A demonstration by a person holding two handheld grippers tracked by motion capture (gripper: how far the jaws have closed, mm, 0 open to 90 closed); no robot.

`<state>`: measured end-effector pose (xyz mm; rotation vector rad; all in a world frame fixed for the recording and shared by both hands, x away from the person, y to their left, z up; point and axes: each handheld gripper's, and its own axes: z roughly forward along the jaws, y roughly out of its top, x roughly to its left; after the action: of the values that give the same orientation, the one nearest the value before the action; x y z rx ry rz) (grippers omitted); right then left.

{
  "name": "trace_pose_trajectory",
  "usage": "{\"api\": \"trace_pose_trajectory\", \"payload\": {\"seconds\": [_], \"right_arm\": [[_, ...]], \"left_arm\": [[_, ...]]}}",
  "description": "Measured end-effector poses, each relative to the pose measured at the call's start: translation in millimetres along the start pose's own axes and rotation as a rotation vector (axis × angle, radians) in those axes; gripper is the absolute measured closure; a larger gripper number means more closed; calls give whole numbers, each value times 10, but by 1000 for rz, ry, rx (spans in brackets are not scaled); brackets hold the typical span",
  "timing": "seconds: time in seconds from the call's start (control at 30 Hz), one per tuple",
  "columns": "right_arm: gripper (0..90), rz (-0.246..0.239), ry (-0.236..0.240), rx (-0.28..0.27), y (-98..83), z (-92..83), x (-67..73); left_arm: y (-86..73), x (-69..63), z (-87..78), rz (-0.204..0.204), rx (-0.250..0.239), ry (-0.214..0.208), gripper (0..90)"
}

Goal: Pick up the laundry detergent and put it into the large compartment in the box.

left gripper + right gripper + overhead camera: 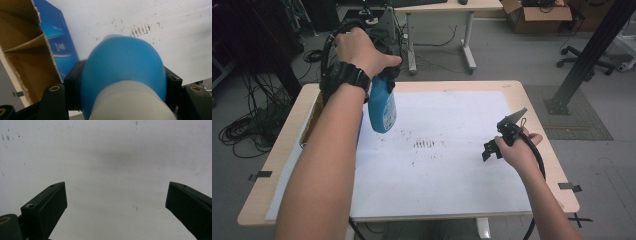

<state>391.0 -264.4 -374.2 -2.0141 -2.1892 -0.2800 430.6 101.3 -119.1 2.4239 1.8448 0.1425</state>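
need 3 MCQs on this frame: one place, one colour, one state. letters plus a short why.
1. Where is the bottle?
A. lying flat on the white sheet
B. held up over the table's left part
C. on the floor

2. What colour is the bottle's body?
A. red
B. green
C. blue

3. How does the right gripper stand?
A. open, nothing between its jaws
B. shut on a cloth
C. shut on the bottle

Key:
1 B: in the high view the left gripper holds it clear of the white sheet, near the open carton.
2 C: blue in the high view and the left gripper view.
3 A: the right gripper view shows both jaws wide apart over bare sheet.
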Motion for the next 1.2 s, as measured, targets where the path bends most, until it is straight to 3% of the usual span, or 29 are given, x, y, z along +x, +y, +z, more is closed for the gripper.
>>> {"api": "trace_pose_trajectory", "payload": {"seconds": [0.3,0.4,0.43,0.47,0.5,0.6,0.63,0.77,0.8,0.87,1.07,1.2], "right_arm": [[37,15,0,-1,-6,-10,-15],[37,15,-3,4,-15,-11,-13],[37,15,-3,4,-15,-11,-13],[38,16,-4,5,-17,-12,-11],[38,17,-4,4,-18,-14,-12],[38,22,-4,2,-17,-20,-9],[38,22,-4,2,-17,-20,-9],[37,18,-5,1,-20,-23,6],[37,18,-5,1,-20,-23,6],[37,24,-10,4,-19,-17,4],[37,31,-9,8,-15,-2,10],[37,26,-12,10,-13,14,7]], "left_arm": [[-45,266,-248,-33,-22,17,371],[-96,442,-343,-60,-28,25,371],[-96,442,-343,-60,-28,25,371],[-130,547,-377,-77,-34,29,371],[-130,547,-377,-77,-34,29,371],[-204,759,-390,-112,-26,40,371],[-204,759,-390,-112,-26,40,371],[-325,1069,-375,-178,-35,47,371],[-325,1069,-375,-178,-35,47,371],[-386,1212,-347,-205,-26,53,371],[-479,1428,-272,-245,-25,65,372],[-496,1478,-219,-254,-23,59,372]]}}
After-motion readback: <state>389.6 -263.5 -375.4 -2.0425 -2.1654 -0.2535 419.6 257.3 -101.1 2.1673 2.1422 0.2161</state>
